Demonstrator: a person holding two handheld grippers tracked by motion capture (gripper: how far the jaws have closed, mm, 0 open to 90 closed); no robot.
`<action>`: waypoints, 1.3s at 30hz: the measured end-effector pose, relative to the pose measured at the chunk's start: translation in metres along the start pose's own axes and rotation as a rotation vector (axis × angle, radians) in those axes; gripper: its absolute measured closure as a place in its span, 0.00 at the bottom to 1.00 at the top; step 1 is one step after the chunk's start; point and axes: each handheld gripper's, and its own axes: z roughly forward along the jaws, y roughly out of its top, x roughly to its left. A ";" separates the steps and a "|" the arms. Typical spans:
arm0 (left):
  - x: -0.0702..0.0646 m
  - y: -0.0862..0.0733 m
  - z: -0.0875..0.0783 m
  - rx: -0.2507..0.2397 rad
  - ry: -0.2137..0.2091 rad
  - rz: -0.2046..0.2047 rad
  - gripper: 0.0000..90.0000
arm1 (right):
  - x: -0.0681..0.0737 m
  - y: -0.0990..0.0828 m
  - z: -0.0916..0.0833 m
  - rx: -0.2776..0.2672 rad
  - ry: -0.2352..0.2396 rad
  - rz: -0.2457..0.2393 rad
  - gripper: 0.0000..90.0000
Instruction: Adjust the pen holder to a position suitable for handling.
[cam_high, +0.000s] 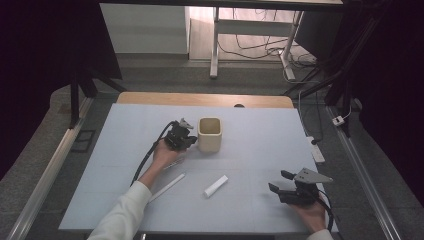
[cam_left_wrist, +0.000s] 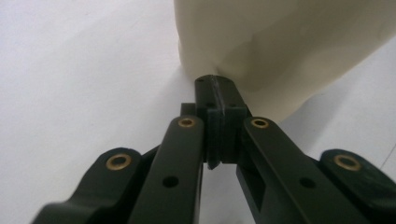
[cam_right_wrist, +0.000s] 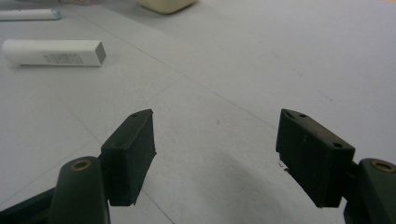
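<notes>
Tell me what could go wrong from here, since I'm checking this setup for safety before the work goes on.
1. The left hand-held gripper, jaws shut, sits right against the cream square-mouthed cup; a push could slide or tip it.
2. The thin white stick and another slim item lie by the left forearm, so a sweep may knock them.
3. The right hand-held gripper, open, rests near the table's front edge.

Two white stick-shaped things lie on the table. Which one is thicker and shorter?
The white tube near the middle of the table is the short, thick one. The white stick to its left is longer and much thinner.
</notes>
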 end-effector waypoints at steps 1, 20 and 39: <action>0.000 0.000 0.001 -0.002 0.001 0.001 0.98 | 0.000 0.000 0.000 -0.001 -0.001 0.001 0.31; 0.004 0.002 -0.010 -0.042 -0.034 0.007 0.98 | -0.001 -0.002 -0.001 -0.001 -0.006 0.009 0.31; -0.010 0.000 -0.062 -0.120 -0.047 0.054 0.59 | -0.001 -0.005 -0.008 -0.009 -0.017 0.014 0.31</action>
